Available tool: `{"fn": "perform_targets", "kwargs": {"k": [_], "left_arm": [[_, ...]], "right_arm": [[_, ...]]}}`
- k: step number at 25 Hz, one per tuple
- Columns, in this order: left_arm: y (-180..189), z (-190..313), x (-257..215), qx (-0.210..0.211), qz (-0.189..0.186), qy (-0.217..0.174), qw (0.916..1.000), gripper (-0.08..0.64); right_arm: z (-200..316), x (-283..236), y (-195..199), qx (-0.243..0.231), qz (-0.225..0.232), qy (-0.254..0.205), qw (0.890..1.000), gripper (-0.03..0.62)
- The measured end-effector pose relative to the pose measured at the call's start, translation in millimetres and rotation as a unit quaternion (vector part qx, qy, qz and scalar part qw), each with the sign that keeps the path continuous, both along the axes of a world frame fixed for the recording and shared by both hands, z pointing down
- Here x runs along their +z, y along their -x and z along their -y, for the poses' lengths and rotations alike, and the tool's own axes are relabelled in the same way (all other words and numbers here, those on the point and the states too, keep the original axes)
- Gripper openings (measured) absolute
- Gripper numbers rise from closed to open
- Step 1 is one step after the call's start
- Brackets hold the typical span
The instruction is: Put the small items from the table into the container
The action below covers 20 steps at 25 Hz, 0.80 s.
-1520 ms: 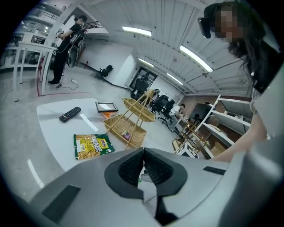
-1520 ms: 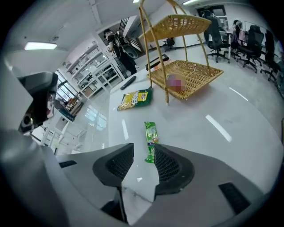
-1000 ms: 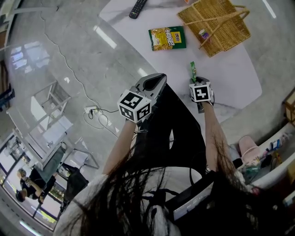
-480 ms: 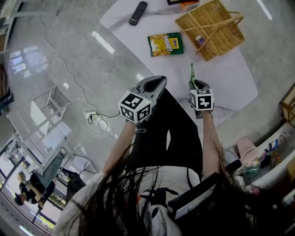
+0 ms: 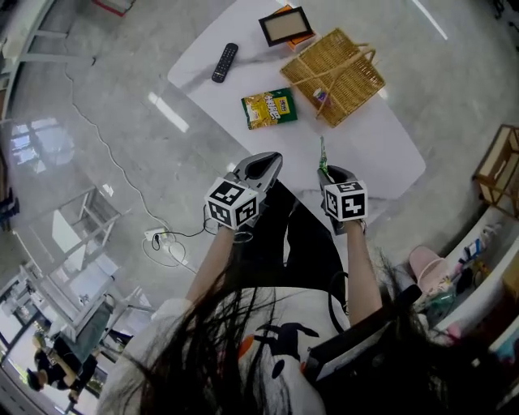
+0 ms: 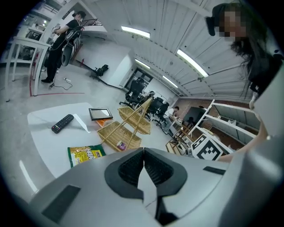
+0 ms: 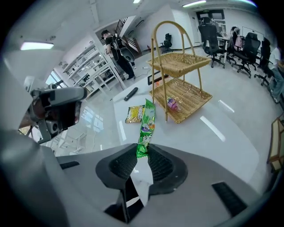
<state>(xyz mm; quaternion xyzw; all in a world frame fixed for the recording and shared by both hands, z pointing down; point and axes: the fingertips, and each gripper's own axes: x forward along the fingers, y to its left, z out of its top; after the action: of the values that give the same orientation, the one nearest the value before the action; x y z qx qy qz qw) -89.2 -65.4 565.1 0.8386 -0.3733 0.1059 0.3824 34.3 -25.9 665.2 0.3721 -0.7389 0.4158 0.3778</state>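
Seen from the head camera, a white table [image 5: 389, 154] fills the upper middle of the frame. At its upper left lies a black remote control [image 5: 225, 62]. Below it, at lower centre-left, the left gripper [image 5: 270, 160] hangs off the table's near edge; its own view shows the jaws closed pad against pad with nothing between them. Just right of the remote and further down the table lies a yellow snack packet [image 5: 268, 109], flat and well apart from both grippers. Above it, at the table's top edge, a framed panel [image 5: 285, 25] rests on an orange object [image 5: 298, 36]. Right of centre, the right gripper [image 5: 328, 172] is clamped on the lower end of a slim green packet [image 5: 322, 152]; the right gripper view shows both pads pressing on it, and its free end stands out past the jaw tips. Furthest right, at the upper right of the table, stands the container, a two-tier wicker basket [image 5: 333, 74] with a hooped handle. One small item [image 5: 322, 96] already lies in its lower tier, and the green packet is well apart from the basket.
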Motion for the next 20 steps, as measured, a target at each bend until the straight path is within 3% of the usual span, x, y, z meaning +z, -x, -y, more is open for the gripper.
{"fn": "perform_targets", "kwargs": {"k": [11,20], "left_arm": [[-7.1,20.6,-41.3,0.036,0.008,-0.025,0.999,0.009],[2.0,37.5,-62.0,0.038,0.013,-0.038,0.9985,0.009]], "right_arm": [[42.3,-92.2,-33.6,0.046,0.013,-0.054,0.997,0.083],[110.0,-123.3,-59.0,0.088,0.03,-0.084,0.992,0.083]]}}
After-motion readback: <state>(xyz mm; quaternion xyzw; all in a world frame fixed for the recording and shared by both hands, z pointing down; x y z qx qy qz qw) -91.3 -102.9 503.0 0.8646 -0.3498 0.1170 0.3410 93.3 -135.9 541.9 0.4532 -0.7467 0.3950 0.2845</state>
